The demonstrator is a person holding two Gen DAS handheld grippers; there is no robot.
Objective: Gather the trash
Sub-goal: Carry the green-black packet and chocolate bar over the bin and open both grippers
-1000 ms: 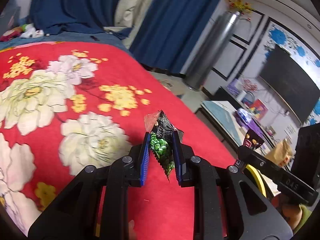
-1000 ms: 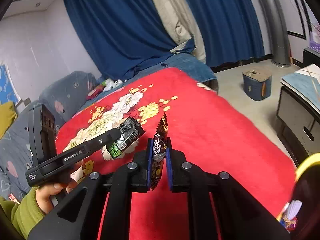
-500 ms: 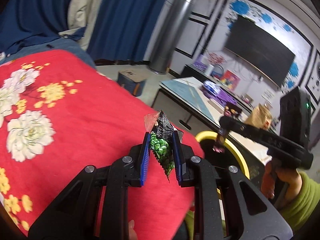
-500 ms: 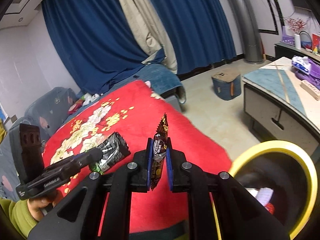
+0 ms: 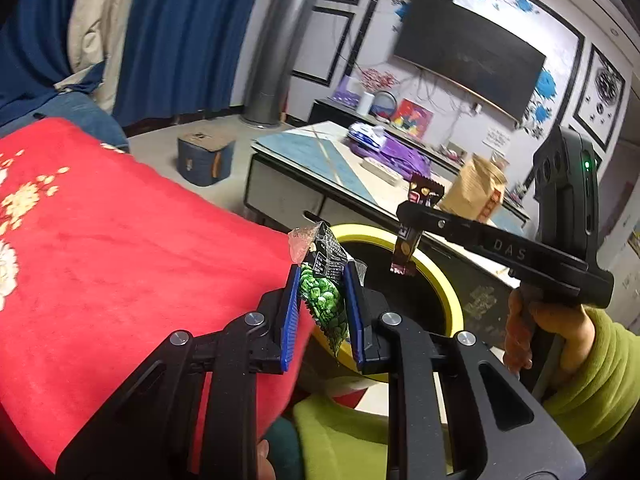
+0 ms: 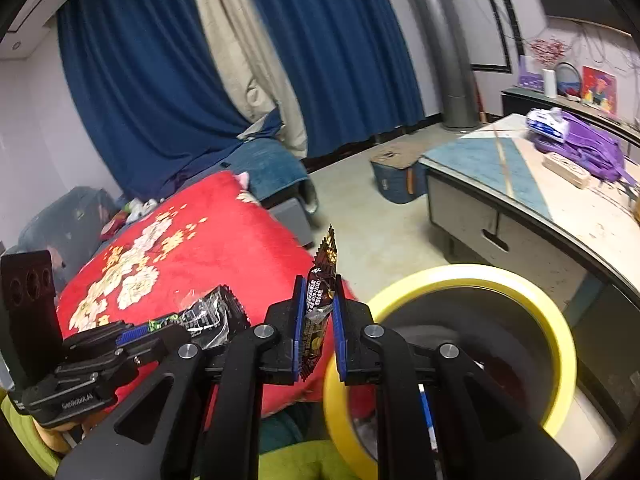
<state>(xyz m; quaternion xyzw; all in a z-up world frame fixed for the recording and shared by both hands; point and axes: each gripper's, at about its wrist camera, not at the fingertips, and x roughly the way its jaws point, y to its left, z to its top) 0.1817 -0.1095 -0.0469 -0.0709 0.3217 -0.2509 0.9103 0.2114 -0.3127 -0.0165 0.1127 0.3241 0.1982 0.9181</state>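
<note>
Yellow-rimmed round black trash bin is sitting just beyond both grippers' fingers. The left gripper is clamping a green-and-black snack wrapper; the right gripper is pinching a brown candy wrapper.

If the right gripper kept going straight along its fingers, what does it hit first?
Probably the yellow-rimmed bin. The right gripper, shut on the brown wrapper, aims at its near rim beside the red blanket; depth is uncertain.

Home living room, wall television, blue curtains, coffee table
</note>
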